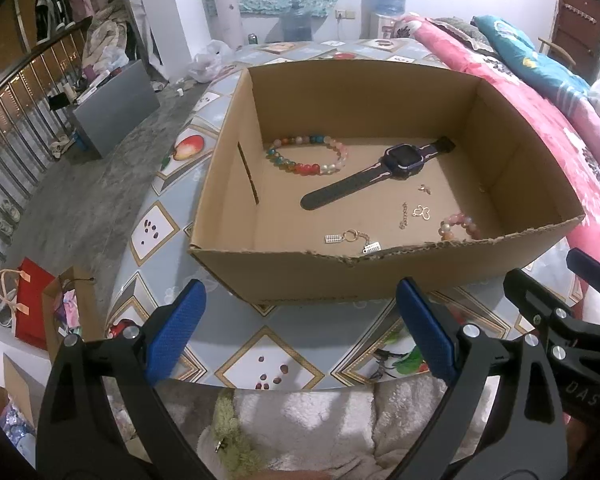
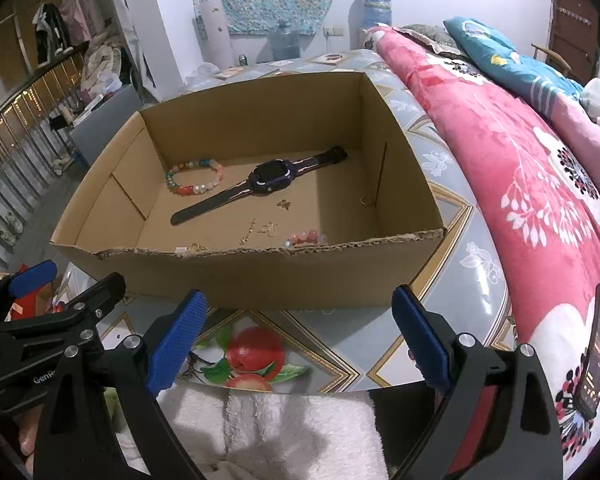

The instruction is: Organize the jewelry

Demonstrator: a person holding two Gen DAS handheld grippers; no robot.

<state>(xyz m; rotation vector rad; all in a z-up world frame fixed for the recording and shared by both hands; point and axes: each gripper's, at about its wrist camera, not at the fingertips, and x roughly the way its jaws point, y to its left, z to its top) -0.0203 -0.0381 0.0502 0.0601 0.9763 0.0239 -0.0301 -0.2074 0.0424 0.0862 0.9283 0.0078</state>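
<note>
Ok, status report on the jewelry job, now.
Both grippers, left and right, open, empty, short of the cardboard box. Watch, bead bracelets inside. Nothing blocking.

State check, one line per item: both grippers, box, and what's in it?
Left gripper: open, empty, short of the box.
Right gripper: open, empty, short of the box.
Cardboard box: open top, near rim torn, upright on the table.
Watch: flat on the box floor, strap unfastened and stretched out.
Multicolour bead bracelet: closed loop, lying flat beside the watch.
Pink bead bracelet: behind the near wall, partly hidden.
Phone: screen lit, on the blanket.
</note>
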